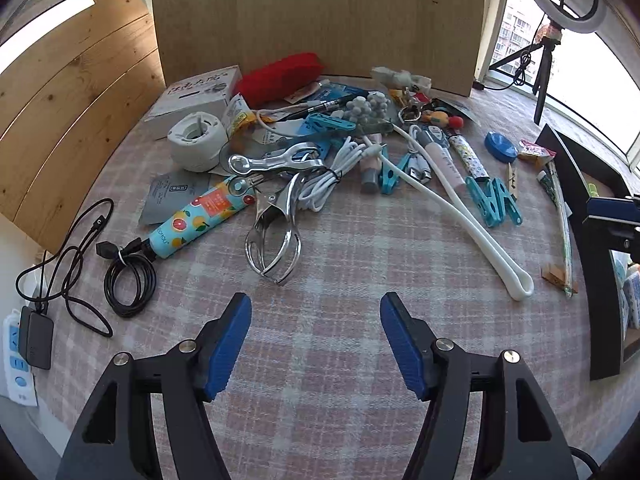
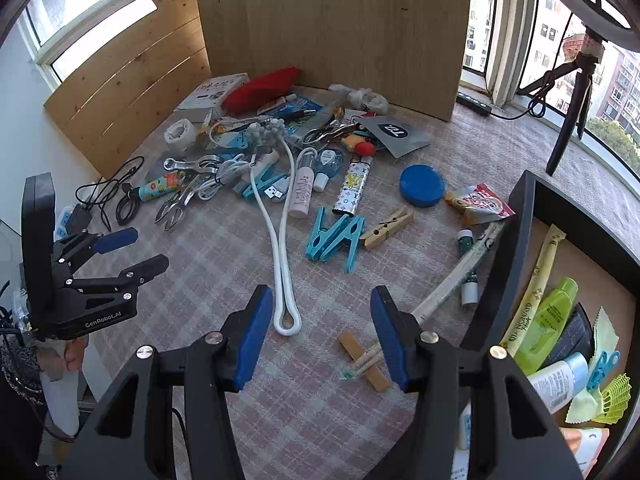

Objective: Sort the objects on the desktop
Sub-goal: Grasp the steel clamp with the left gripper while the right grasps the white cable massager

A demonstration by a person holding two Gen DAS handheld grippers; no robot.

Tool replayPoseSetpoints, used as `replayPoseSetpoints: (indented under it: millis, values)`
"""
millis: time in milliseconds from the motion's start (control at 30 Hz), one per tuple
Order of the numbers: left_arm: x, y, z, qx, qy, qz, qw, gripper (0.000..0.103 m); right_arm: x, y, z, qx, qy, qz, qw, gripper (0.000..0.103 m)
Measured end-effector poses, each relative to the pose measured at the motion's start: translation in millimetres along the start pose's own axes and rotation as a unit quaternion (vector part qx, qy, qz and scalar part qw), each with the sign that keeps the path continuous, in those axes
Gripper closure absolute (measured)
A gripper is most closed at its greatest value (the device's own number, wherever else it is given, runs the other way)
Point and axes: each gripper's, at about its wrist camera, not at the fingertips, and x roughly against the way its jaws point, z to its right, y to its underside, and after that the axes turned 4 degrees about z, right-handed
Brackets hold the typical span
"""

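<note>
A pile of small objects lies on the plaid cloth: a fruit-print tube (image 1: 200,216), metal tongs (image 1: 276,236), a white looped massager (image 1: 460,216) (image 2: 280,240), teal clothespins (image 1: 494,200) (image 2: 336,236), a blue round lid (image 2: 422,185), a wooden clothespin (image 2: 386,228). A black tray (image 2: 516,240) at the right holds a green bottle (image 2: 548,320) and other sorted items. My left gripper (image 1: 316,344) is open and empty over bare cloth in front of the tongs; it also shows in the right wrist view (image 2: 138,250). My right gripper (image 2: 322,336) is open and empty beside the tray, above a small wooden clip (image 2: 362,356).
Wooden boards (image 1: 312,12) stand behind the pile. A black coiled cable (image 1: 128,280) and a power strip (image 1: 18,356) lie at the left edge. A tripod with a ring light (image 2: 572,92) stands at the back right by the window. A white box (image 1: 192,96) and a red pouch (image 1: 280,76) sit at the back.
</note>
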Motion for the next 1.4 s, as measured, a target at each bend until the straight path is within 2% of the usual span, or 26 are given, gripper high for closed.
replayPoseSetpoints:
  millis: [133,433,633,700,733,800,867,1100,1400]
  values:
    - [-14.0,-4.1,-15.0,0.028,0.006,-0.008,0.9996,0.038,-28.3,-7.4,-22.4,0.03,0.0,-0.017,0.999,0.053]
    - [-39.0,-12.7,-24.8,0.049,0.006,-0.02,0.9986,0.038,-90.9,-26.4,-43.1,0.058,0.01,-0.055,0.997,0.054]
    - [-48.4,-22.0,-28.4,0.063,0.007,-0.018,0.9979,0.039,-115.5,-37.9,-48.5,0.055,0.004,-0.073,0.996,0.065]
    - [-51.7,-24.3,-27.0,0.06,0.007,-0.018,0.998,0.041,-121.9,-41.7,-48.5,0.053,0.008,-0.075,0.996,0.07]
    - [-53.9,-25.2,-26.0,0.058,0.008,-0.02,0.9981,0.046,-123.8,-43.8,-48.3,0.052,0.01,-0.073,0.996,0.072]
    - [-59.1,-26.1,-23.2,0.054,0.008,-0.025,0.9982,0.061,-126.2,-47.9,-47.1,0.048,0.016,-0.07,0.996,0.08]
    - [-58.2,-25.6,-21.6,0.049,0.001,-0.017,0.9986,0.067,-126.7,-50.9,-43.0,0.034,0.011,-0.07,0.997,0.081]
    - [-49.6,-19.6,-23.3,0.057,0.017,-0.01,0.9982,0.068,-108.1,-45.7,-30.5,-0.001,-0.015,-0.055,0.998,0.082]
    - [-19.0,-4.0,-13.7,0.069,0.053,0.001,0.9962,0.07,-68.2,-31.3,-19.6,-0.037,-0.055,-0.04,0.997,0.083]
